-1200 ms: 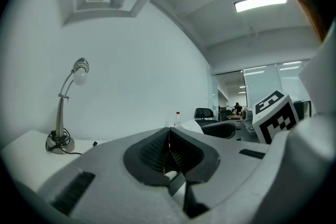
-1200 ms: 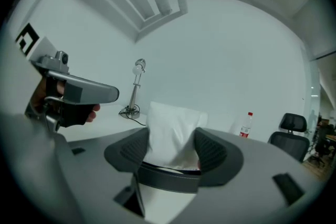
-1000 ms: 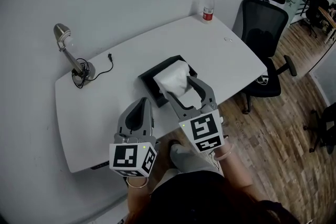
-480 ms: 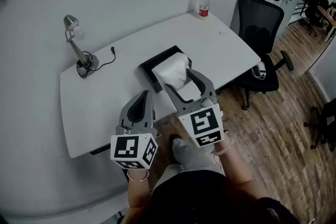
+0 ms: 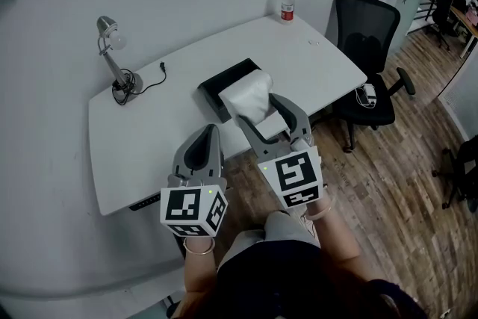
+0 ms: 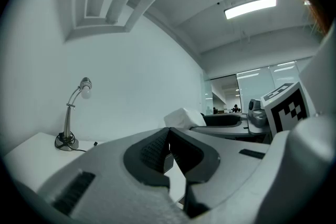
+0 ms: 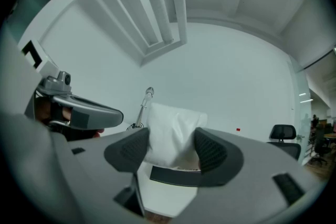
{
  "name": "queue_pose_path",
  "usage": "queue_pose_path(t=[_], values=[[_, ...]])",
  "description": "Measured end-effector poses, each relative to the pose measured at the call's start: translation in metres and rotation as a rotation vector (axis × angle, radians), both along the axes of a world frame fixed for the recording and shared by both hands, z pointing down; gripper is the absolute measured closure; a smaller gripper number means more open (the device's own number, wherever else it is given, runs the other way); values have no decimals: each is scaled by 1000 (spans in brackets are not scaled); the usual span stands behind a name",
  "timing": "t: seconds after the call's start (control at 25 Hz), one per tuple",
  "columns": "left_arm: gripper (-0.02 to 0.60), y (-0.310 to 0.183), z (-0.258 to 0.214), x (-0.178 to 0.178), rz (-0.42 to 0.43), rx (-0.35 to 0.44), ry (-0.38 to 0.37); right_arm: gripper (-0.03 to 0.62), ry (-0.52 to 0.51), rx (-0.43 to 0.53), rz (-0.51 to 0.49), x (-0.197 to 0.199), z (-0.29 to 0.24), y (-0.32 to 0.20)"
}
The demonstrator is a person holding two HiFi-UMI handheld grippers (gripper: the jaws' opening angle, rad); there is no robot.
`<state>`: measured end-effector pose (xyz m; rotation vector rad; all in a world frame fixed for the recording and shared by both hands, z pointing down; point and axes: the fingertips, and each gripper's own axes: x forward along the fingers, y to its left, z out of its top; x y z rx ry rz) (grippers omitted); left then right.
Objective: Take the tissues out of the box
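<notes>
While the white tabletop [image 5: 149, 138] fills the middle of the head view, a black office chair [image 5: 370, 41] stands on the wooden floor [image 5: 403, 175] at its right end. Near the tabletop's front edge lies the black tissue box [image 5: 222, 84], with a tall white tuft of tissues [image 5: 248, 95] standing up out of its top.

Just in front of the box, the right hand-held gripper [image 5: 260, 107] points level at the tuft with its jaws spread wide. In the right gripper view the tissues stand in the gap, nearly as wide as the opening, with a ribbed pad close on either side. Neither pad visibly presses into the paper, so nothing is gripped.

Beside it, the left hand-held gripper [image 5: 208, 132] hangs over the tabletop's front edge, left of the box and apart from it. Its jaws meet at the tips with nothing between them, and in the left gripper view the tuft shows beyond and to the right of those tips.

At the far left corner stands a desk lamp [image 5: 112, 48], and at the far right corner a small bottle [image 5: 287, 4] with a red cap.
</notes>
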<state>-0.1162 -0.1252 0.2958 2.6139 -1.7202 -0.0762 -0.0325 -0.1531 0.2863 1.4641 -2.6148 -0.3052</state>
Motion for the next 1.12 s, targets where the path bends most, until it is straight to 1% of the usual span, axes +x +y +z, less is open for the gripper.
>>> queue_pose_path(t=[0.28, 0.44, 1.12], values=[[557, 1, -8, 5, -11, 18, 4, 307, -5, 13, -14, 3, -3, 7], [557, 3, -8, 12, -22, 15, 3, 309, -8, 19, -28, 9, -7, 12], [557, 45, -10, 66, -83, 2, -40, 309, -32, 54, -98, 58, -19, 61]])
